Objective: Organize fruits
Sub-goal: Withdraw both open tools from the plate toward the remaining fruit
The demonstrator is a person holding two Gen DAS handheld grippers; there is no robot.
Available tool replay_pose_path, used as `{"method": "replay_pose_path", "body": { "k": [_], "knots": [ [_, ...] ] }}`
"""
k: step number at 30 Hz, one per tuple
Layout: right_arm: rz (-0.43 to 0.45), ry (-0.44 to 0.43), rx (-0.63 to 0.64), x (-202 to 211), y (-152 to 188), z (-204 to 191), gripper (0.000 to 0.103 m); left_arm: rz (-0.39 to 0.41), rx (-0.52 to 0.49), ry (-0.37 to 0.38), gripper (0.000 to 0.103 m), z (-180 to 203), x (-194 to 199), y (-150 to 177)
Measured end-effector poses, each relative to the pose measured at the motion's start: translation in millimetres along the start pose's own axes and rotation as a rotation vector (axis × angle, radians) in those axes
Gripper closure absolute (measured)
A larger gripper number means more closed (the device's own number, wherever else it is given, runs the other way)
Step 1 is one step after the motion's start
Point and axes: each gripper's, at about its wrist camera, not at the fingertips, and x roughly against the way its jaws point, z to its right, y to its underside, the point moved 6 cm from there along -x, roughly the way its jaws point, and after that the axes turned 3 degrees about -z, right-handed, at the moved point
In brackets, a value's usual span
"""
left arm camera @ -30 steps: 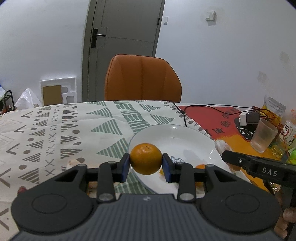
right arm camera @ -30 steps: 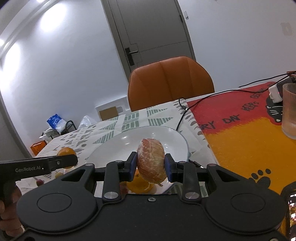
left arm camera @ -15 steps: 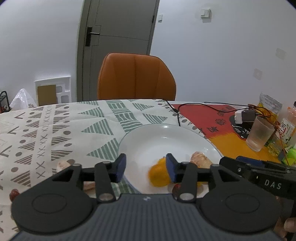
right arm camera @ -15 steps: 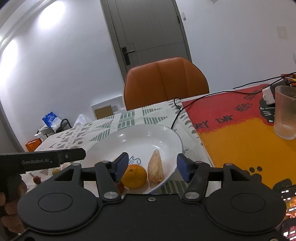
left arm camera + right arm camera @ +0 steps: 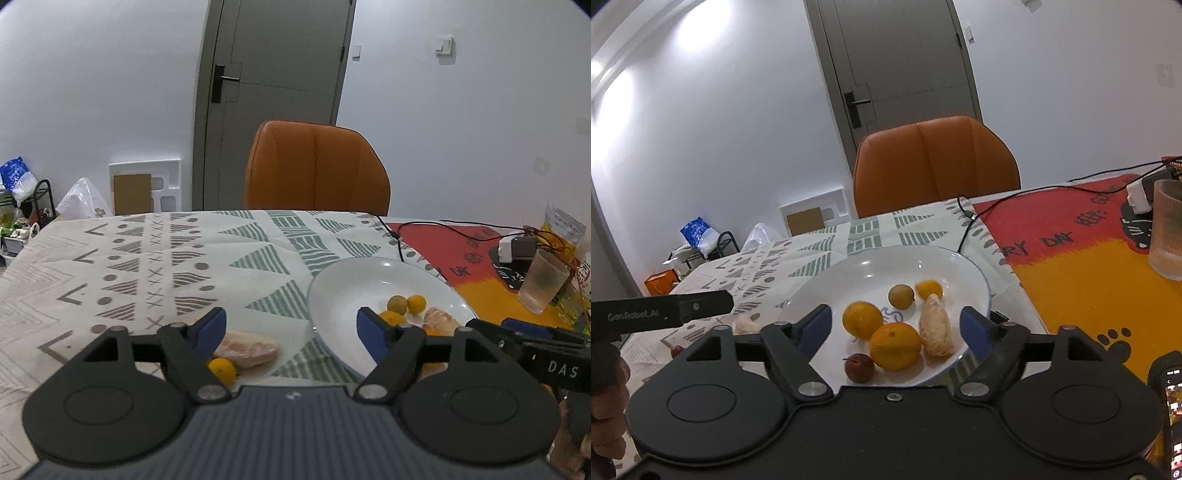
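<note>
A white plate (image 5: 827, 291) (image 5: 343, 288) holds two oranges (image 5: 894, 345), a peeled citrus segment (image 5: 936, 328), a small greenish-brown fruit (image 5: 901, 296), a small yellow-orange fruit (image 5: 929, 288) and a dark red fruit (image 5: 859, 367). My right gripper (image 5: 896, 330) is open and empty, just above the plate's near side. My left gripper (image 5: 291, 330) is open and empty, left of the plate. On the cloth below the left gripper lie a peeled segment (image 5: 247, 349) and a small orange fruit (image 5: 221, 370).
An orange chair (image 5: 317, 170) stands behind the table. A ribbed glass (image 5: 1167, 229) and a white charger with cables (image 5: 515, 247) sit on the red-yellow mat at right. A phone (image 5: 1171, 417) lies at the near right edge. Another peeled piece (image 5: 746, 325) and a small red fruit (image 5: 676, 350) lie left of the plate.
The left gripper opened and dropped its orange on the plate, then swung left. The right gripper opened, released the peeled segment onto the plate and pulled back.
</note>
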Motion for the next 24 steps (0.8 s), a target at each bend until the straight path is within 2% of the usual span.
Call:
{"method": "replay_pose_path", "body": {
  "k": [13, 24],
  "knots": [
    [0.006, -0.012, 0.004, 4, 3, -23, 0.005, -0.002, 0.029, -0.070, 0.016, -31, 20, 9],
    [0.007, -0.064, 0.003, 3, 7, -44, 0.004, 0.017, 0.065, -0.121, 0.016, -62, 42, 14]
  ]
}}
